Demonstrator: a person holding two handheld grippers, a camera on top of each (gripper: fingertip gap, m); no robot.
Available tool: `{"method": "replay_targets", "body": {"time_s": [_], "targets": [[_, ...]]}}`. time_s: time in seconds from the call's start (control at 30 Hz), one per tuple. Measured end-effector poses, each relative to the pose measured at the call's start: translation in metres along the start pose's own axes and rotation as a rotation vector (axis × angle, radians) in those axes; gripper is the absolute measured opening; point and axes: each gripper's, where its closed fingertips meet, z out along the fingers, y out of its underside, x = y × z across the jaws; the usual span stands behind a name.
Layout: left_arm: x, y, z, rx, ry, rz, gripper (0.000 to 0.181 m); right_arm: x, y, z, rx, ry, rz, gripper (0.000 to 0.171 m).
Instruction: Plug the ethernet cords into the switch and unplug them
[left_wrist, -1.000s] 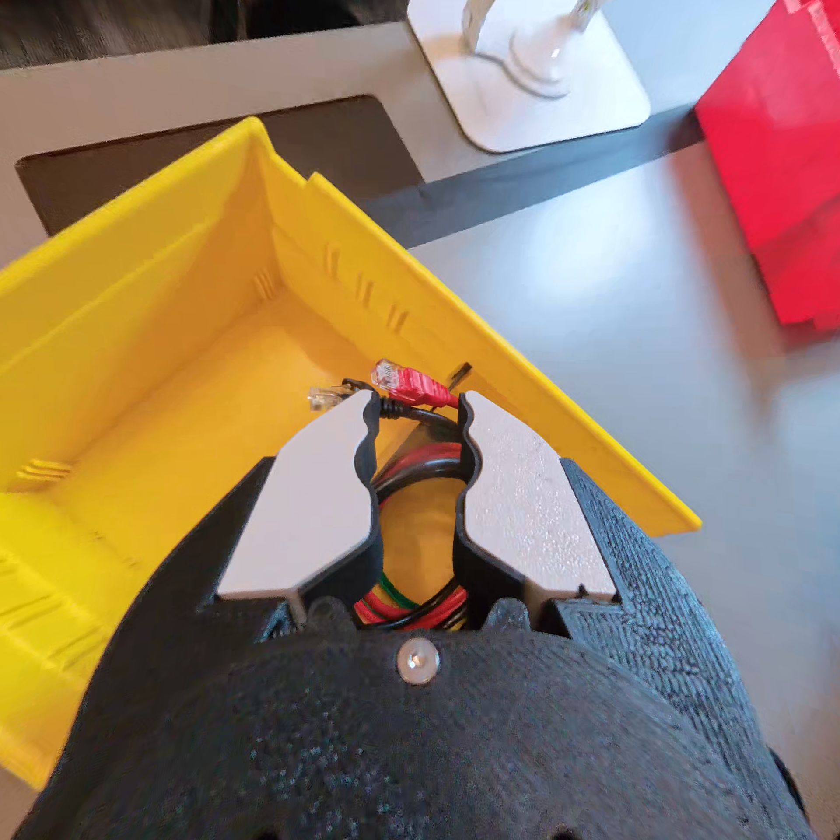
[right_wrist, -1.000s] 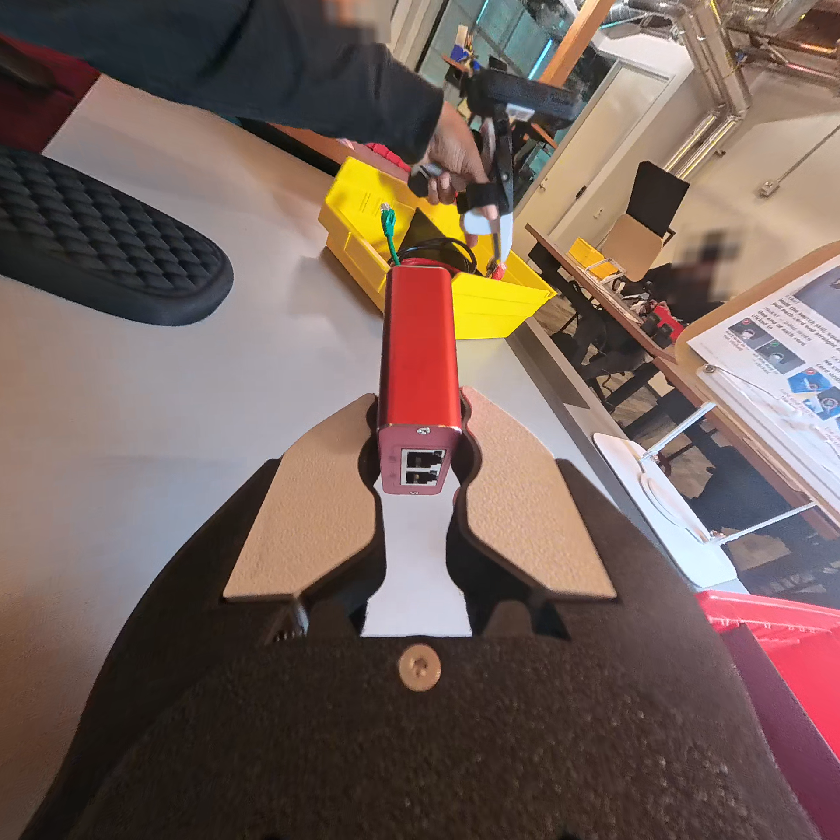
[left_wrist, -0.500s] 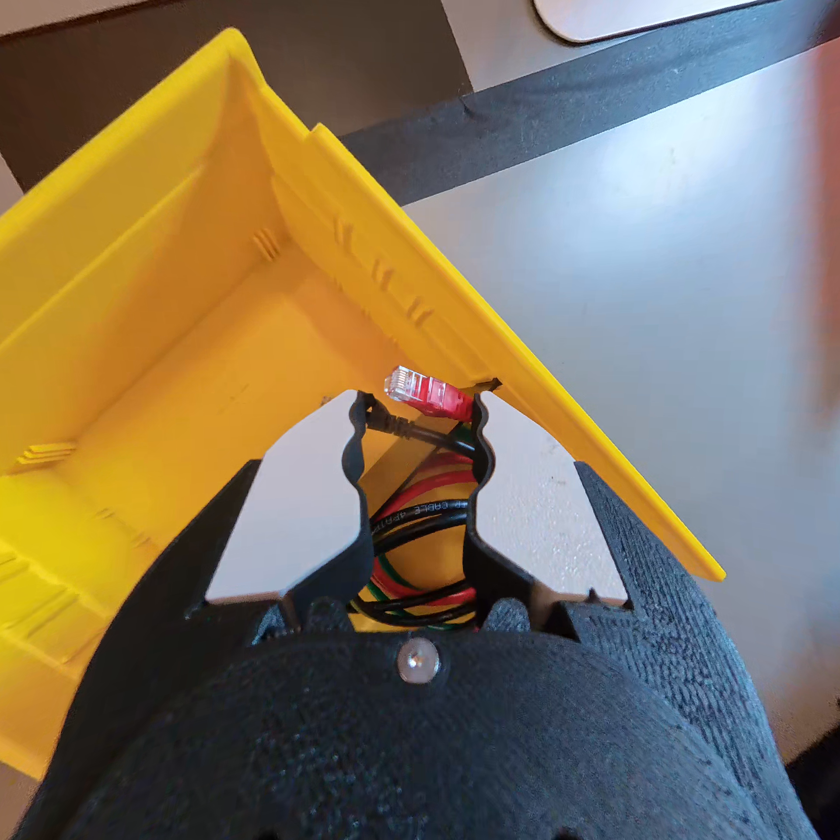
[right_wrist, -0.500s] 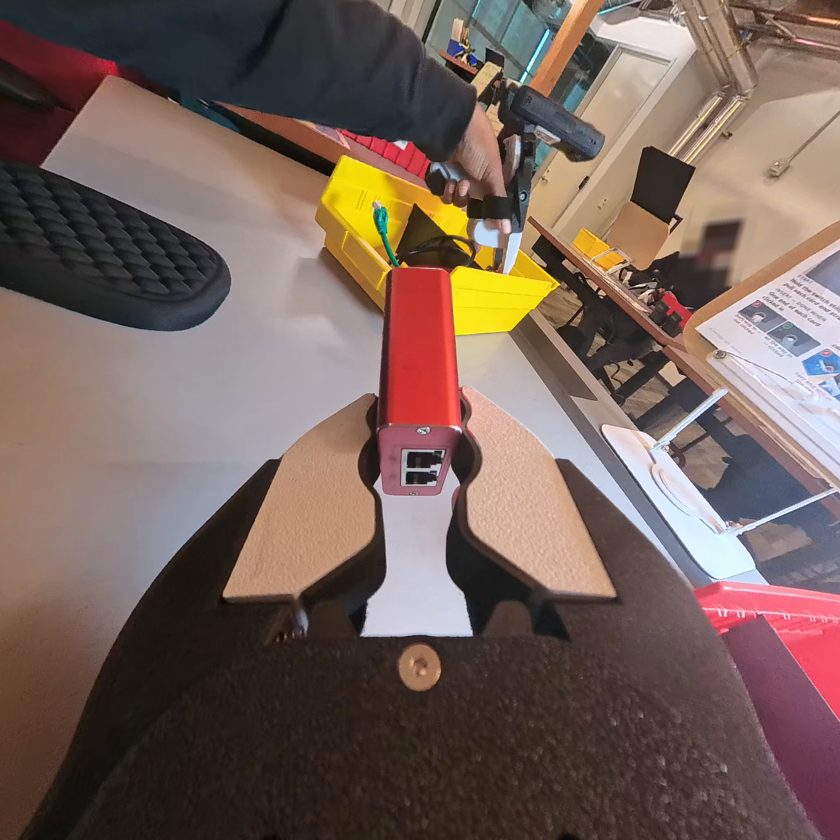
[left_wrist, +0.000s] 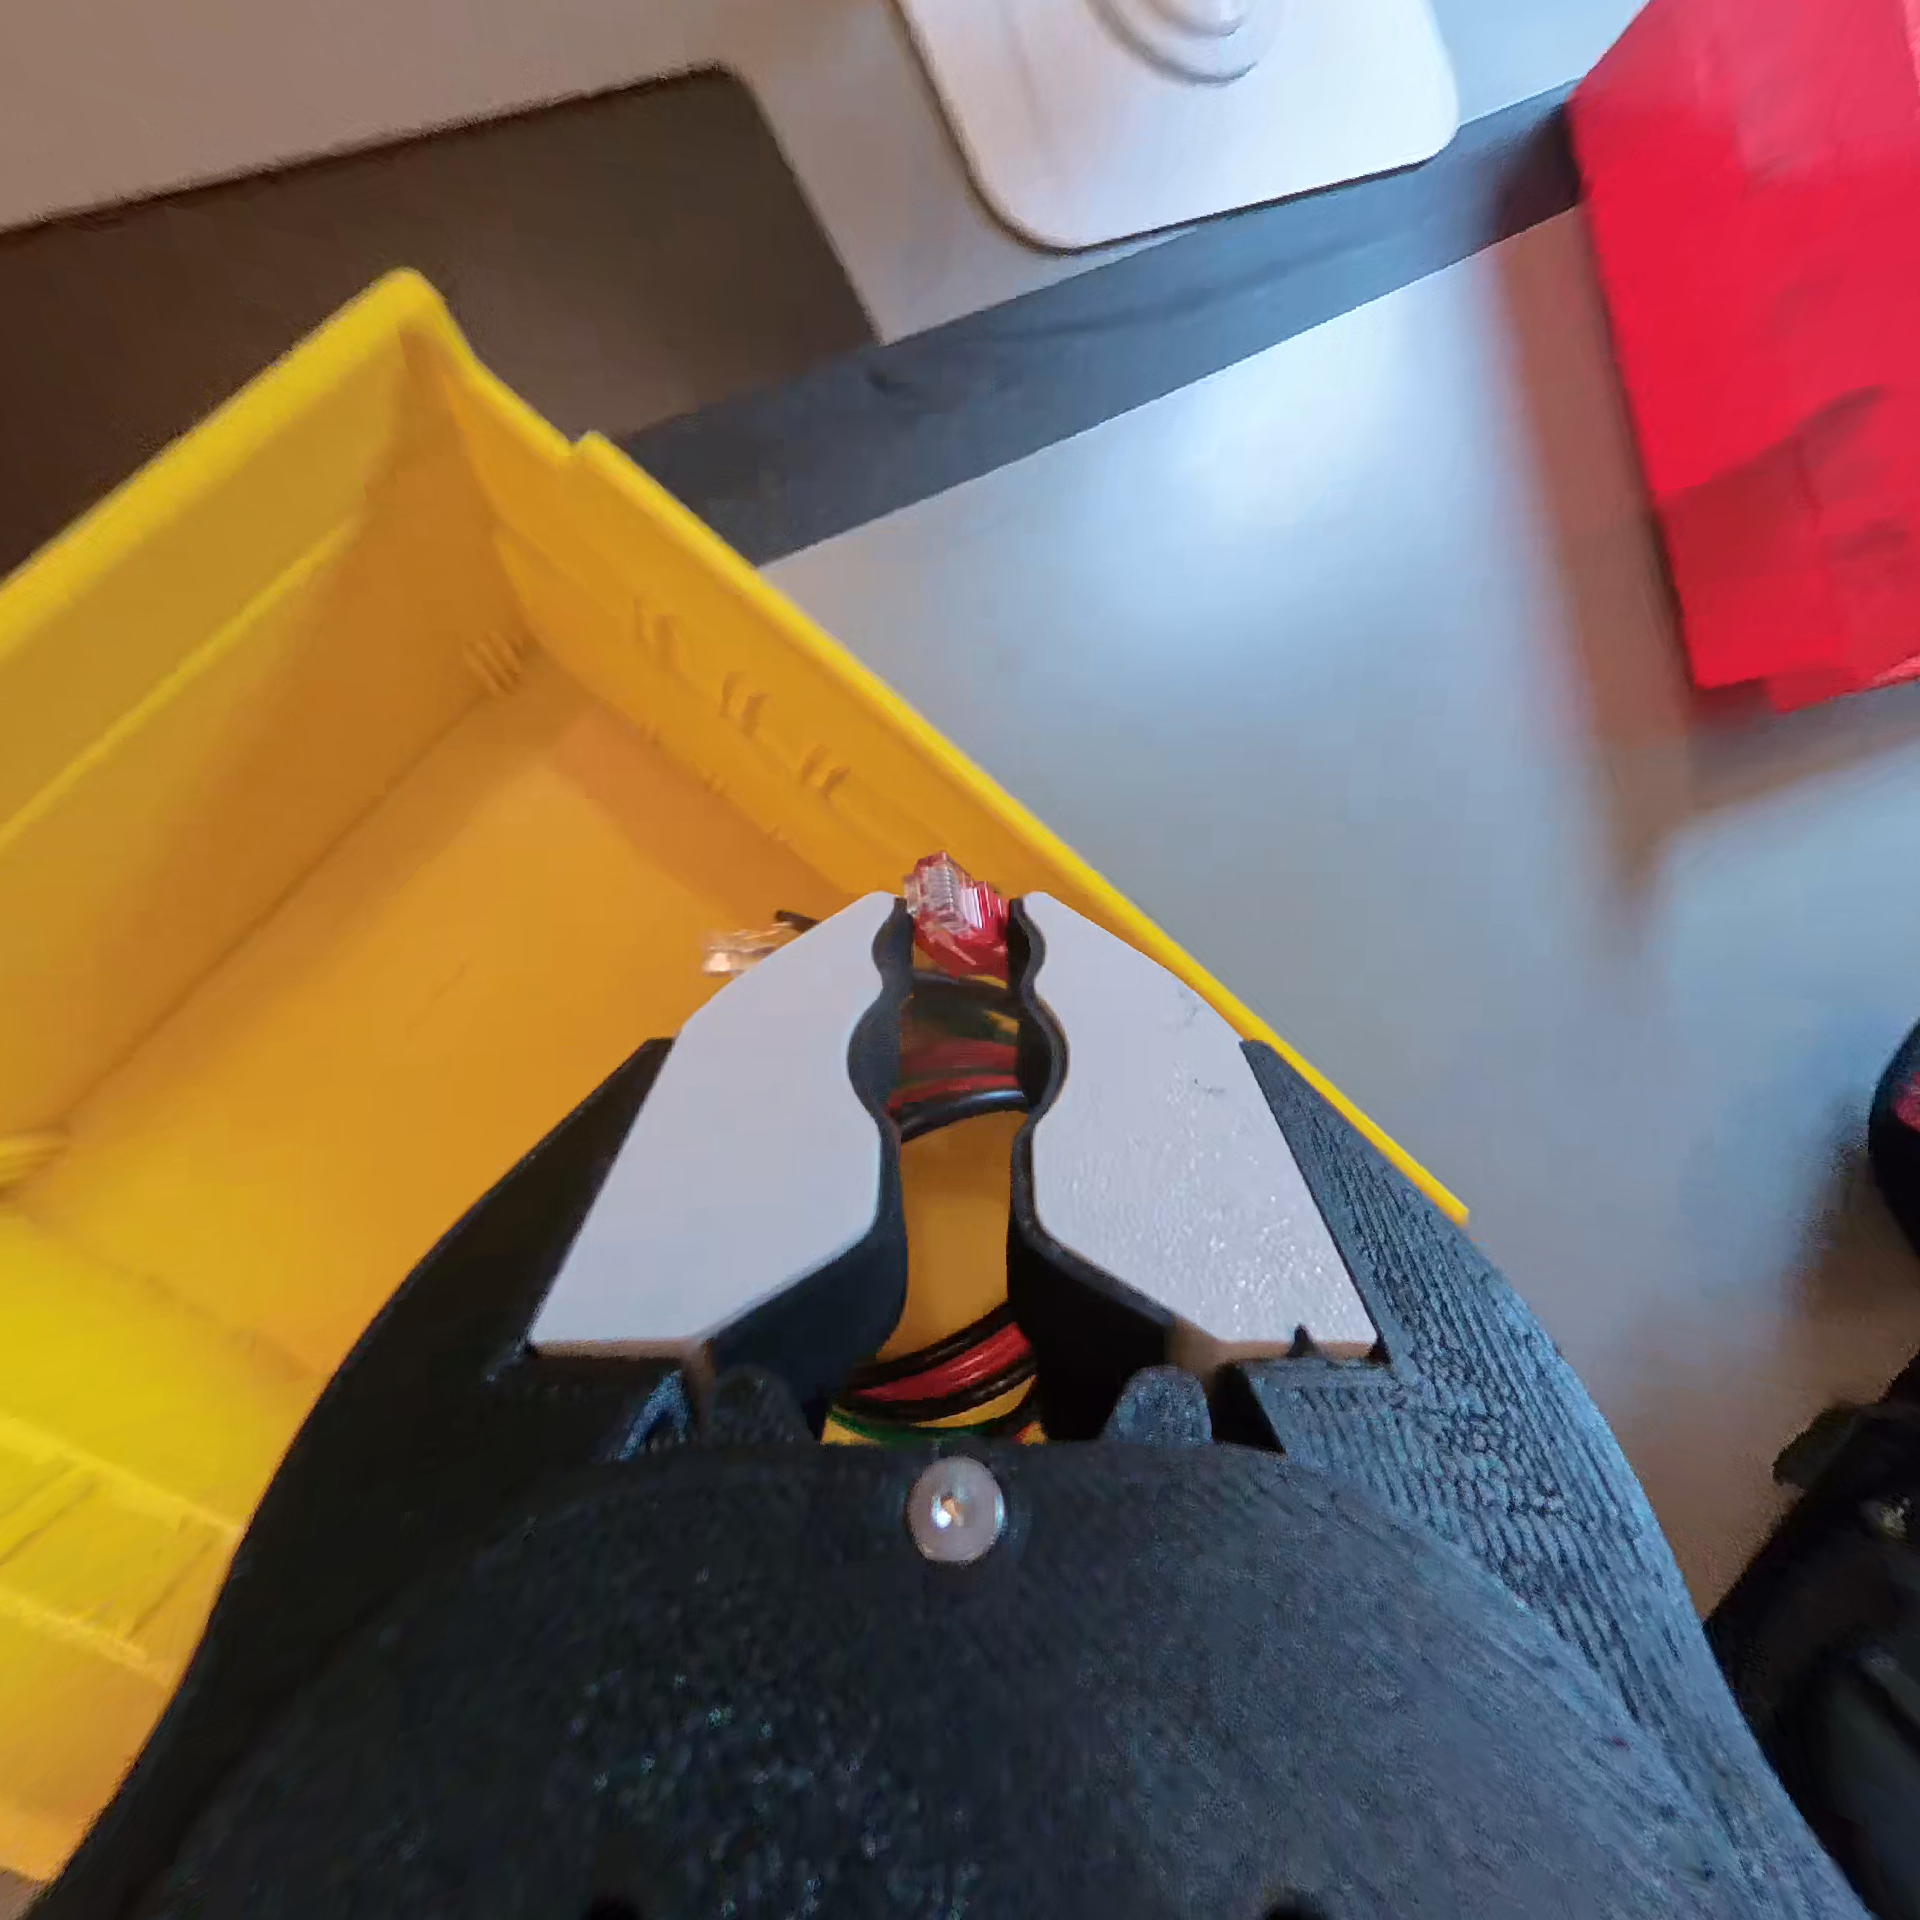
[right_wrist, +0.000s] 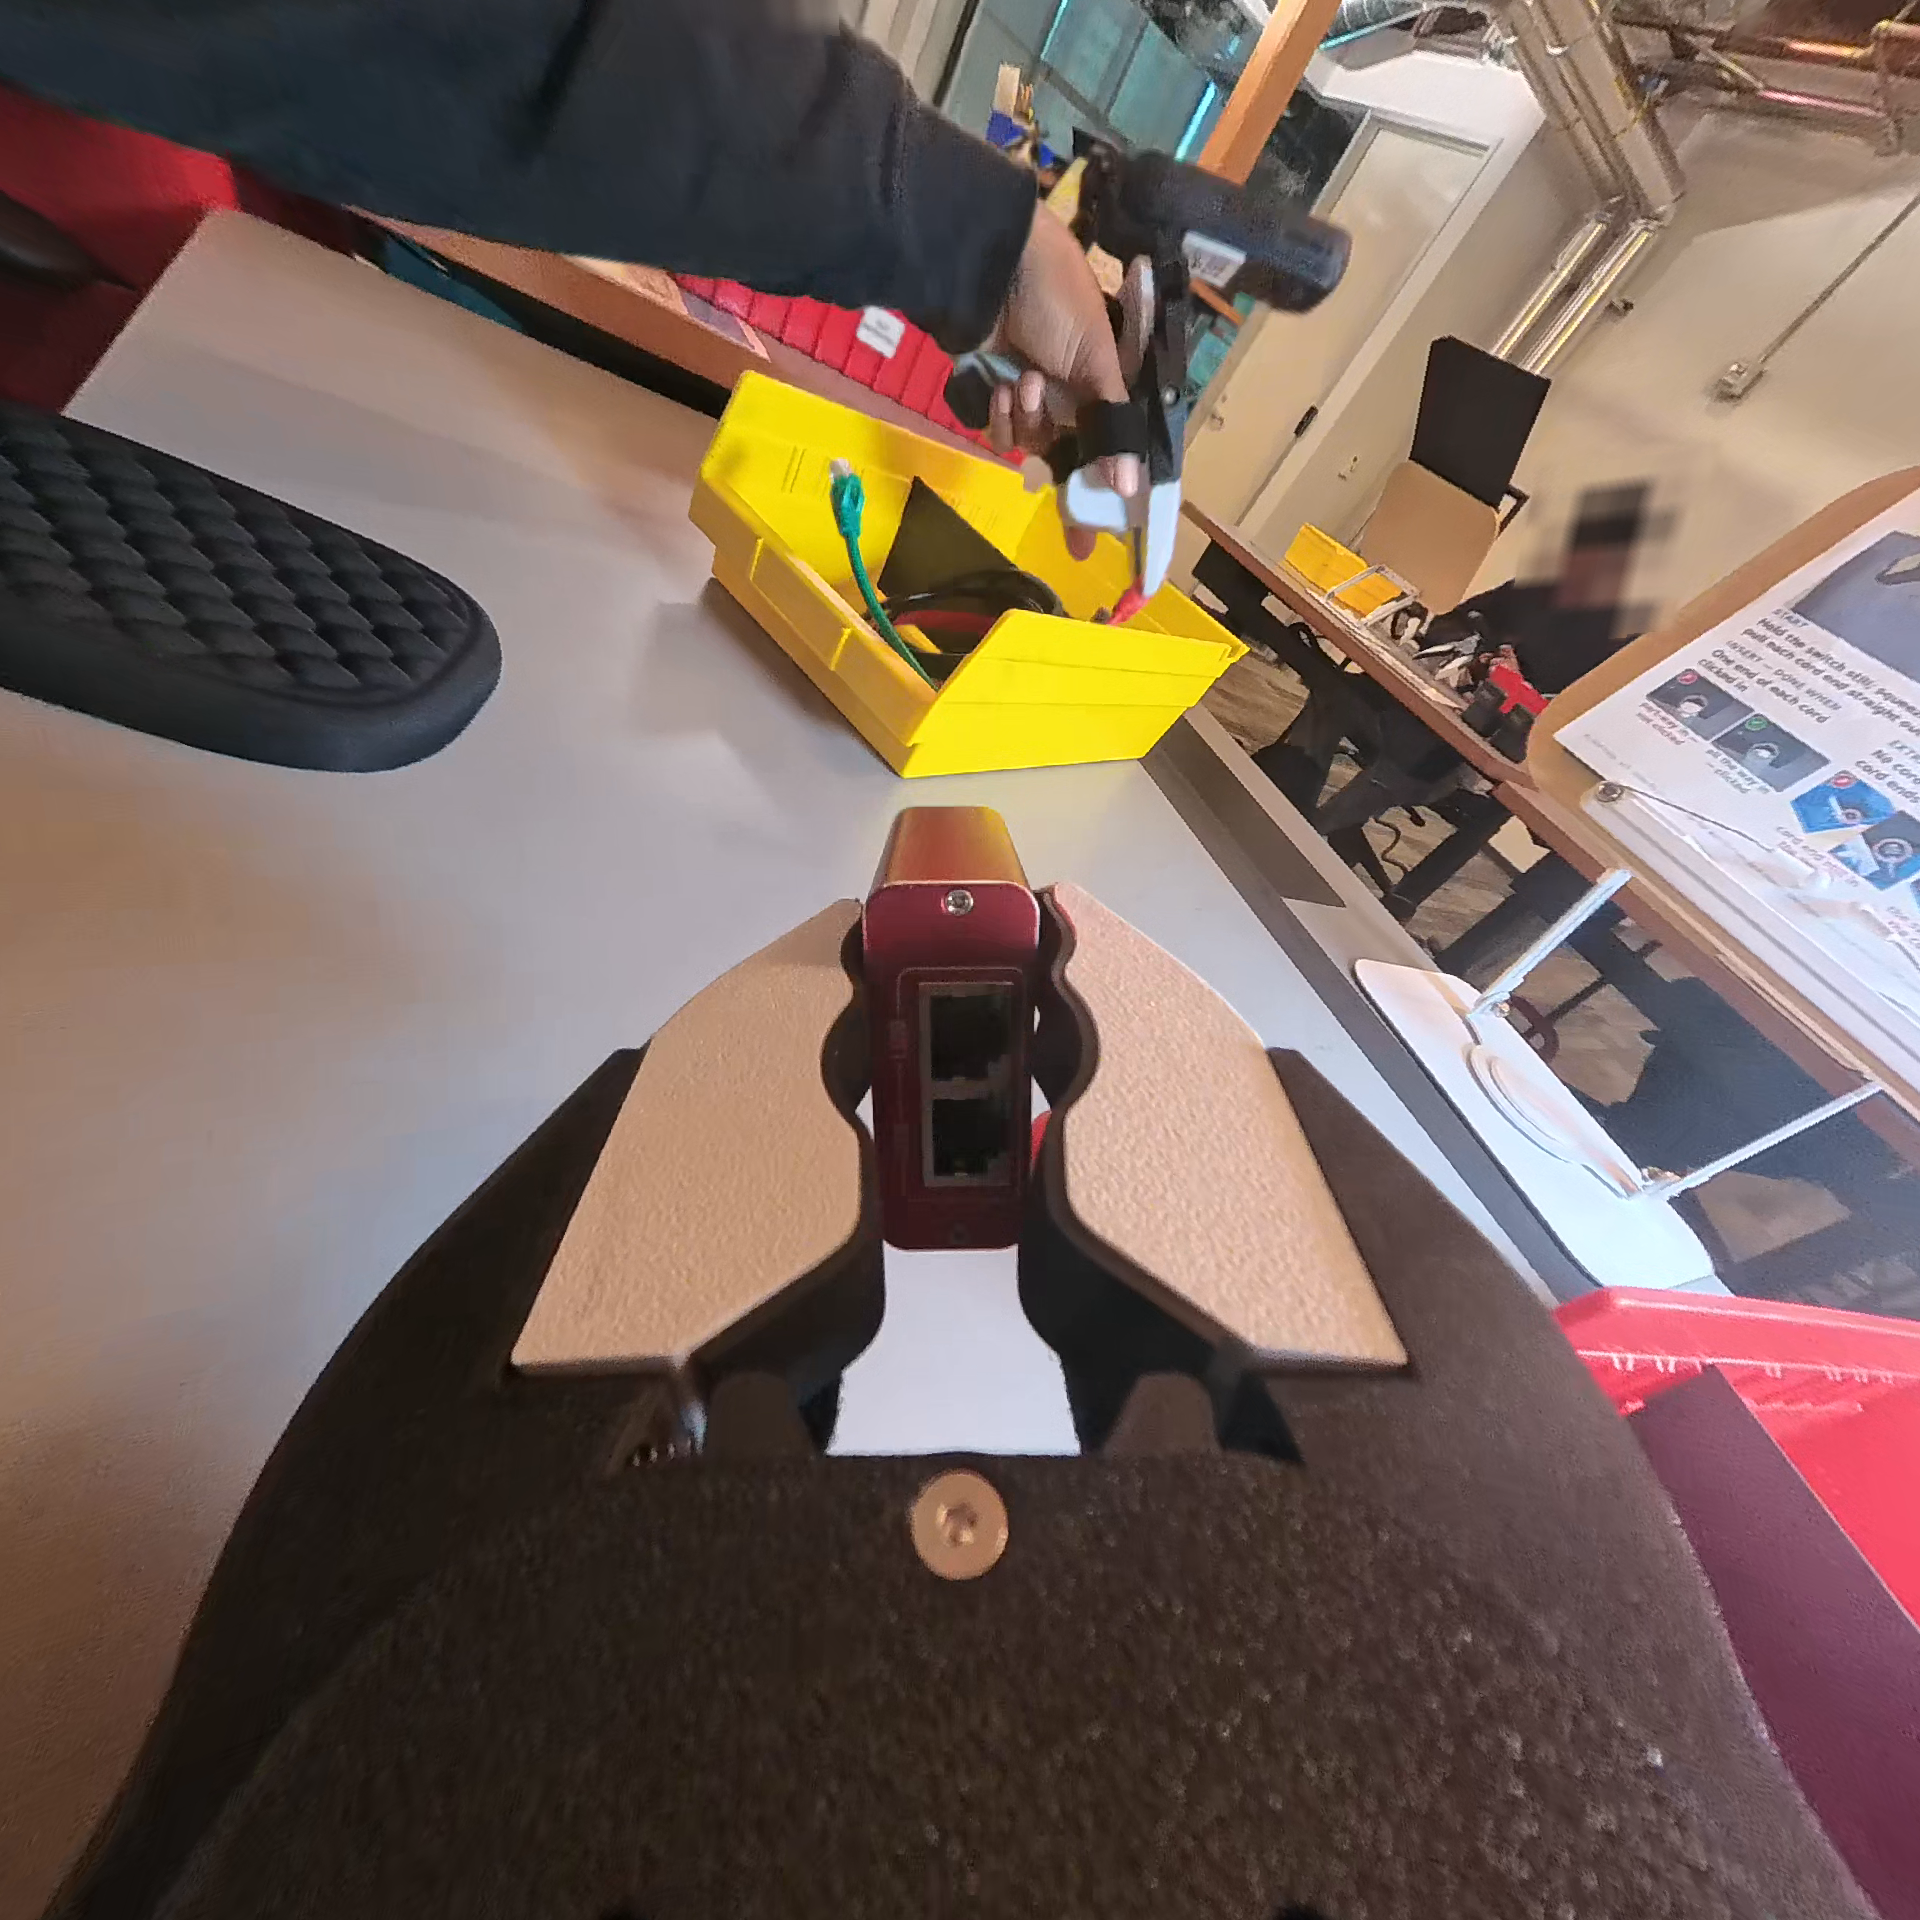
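Note:
My left gripper (left_wrist: 956, 920) is shut on the plug of a red ethernet cord (left_wrist: 954, 914), over the right wall of a yellow bin (left_wrist: 312, 831). Coiled red, black and green cords (left_wrist: 961, 1070) lie in the bin under the jaws. A clear plug (left_wrist: 740, 948) shows left of the fingers. My right gripper (right_wrist: 951, 1023) is shut on a red switch (right_wrist: 951, 1049), tilted up with its two ports facing the camera. The right wrist view shows the bin (right_wrist: 1018, 707) farther off, a green cord (right_wrist: 854, 540) standing up in it, and the left gripper (right_wrist: 1148, 520) above it.
A red bin (left_wrist: 1766, 343) stands at the table's right; it also shows in the right wrist view (right_wrist: 1766, 1382). A white stand base (left_wrist: 1174, 114) holds an instruction sheet (right_wrist: 1787, 707). A black chair back (right_wrist: 208, 613) lies left. The grey table (right_wrist: 364, 987) spreads between. The tips of one gripper are about 40 cm away from the tips of the other.
My left gripper closed on the red plug and lifted it, so the plug now points forward. My right gripper tilted the switch up, so its port face turns toward the camera.

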Motion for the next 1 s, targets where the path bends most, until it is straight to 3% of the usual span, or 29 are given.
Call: {"method": "replay_targets", "body": {"time_s": [0.23, 0.43, 0.63, 0.83, 1.0], "targets": [[0.043, -0.019, -0.047, 0.13, -0.025, 0.186, 0.015, -0.002, -0.01, -0.002, 0.045, -0.013, 0.004, 0.026], [0.079, -0.036, -0.116, 0.287, -0.067, 0.305, 0.015, -0.005, -0.008, 0.001, 0.027, -0.017, -0.005, 0.026], [0.093, -0.059, -0.195, 0.519, 0.035, 0.209, 0.015, -0.007, -0.009, 0.003, 0.031, -0.029, 0.004, 0.026], [0.07, -0.048, -0.202, 0.559, -0.016, 0.165, 0.014, -0.005, -0.01, 0.001, 0.038, -0.018, 0.009, 0.026], [0.059, -0.044, -0.205, 0.535, -0.148, 0.215, 0.014, -0.004, -0.008, 0.002, 0.033, -0.018, 0.017, 0.026]]}}
